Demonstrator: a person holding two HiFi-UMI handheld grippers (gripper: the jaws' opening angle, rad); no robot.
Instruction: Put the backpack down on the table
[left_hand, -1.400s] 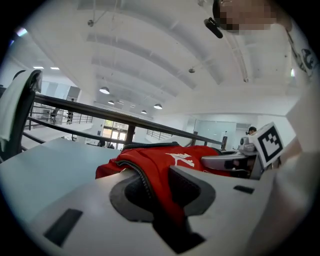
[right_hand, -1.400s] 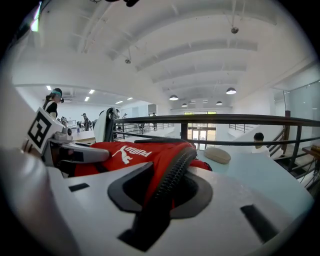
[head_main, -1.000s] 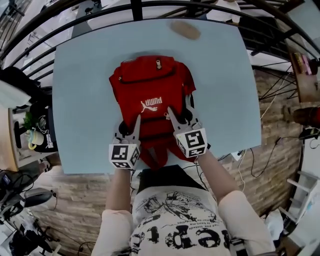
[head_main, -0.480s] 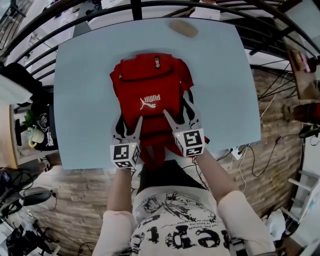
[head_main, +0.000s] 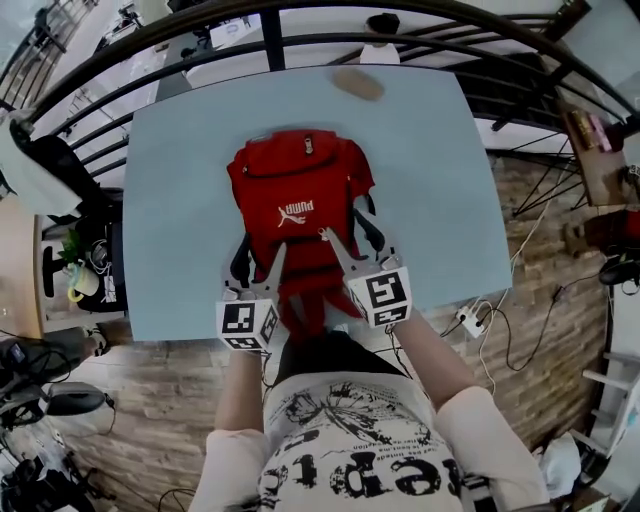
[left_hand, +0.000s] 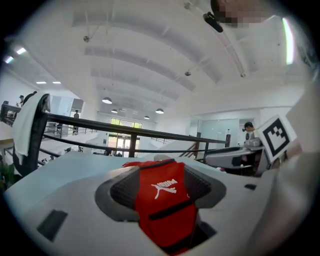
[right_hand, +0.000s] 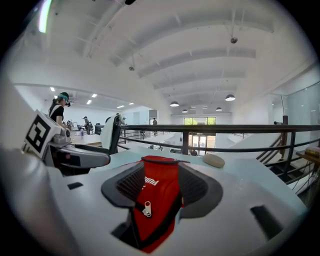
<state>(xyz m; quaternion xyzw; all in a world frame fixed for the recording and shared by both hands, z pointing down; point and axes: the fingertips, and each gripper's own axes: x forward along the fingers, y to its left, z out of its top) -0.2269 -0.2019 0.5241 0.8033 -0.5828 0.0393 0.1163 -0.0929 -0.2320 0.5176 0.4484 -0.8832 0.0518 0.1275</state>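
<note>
A red backpack (head_main: 298, 190) with a white logo lies flat on the light blue table (head_main: 440, 180), its straps toward the near edge. My left gripper (head_main: 258, 264) hovers over its lower left corner. The jaws are opening, and the pads do not press on anything. My right gripper (head_main: 348, 240) hovers over the lower right part with its jaws closing, also pressing on nothing. In the left gripper view the backpack (left_hand: 167, 200) shows between the wide jaws of that gripper (left_hand: 162, 187). The right gripper view frames the backpack (right_hand: 157, 192) and a zipper pull the same way.
A beige oval object (head_main: 358, 84) lies at the table's far edge. A black railing (head_main: 270, 30) curves behind the table. A chair with a white cloth (head_main: 30, 175) stands at the left, and a power strip (head_main: 470, 320) lies on the floor at the right.
Both grippers have lifted off the backpack's lower end and drawn back toward the near edge, and their jaws stand wider. The backpack stays flat on the table.
</note>
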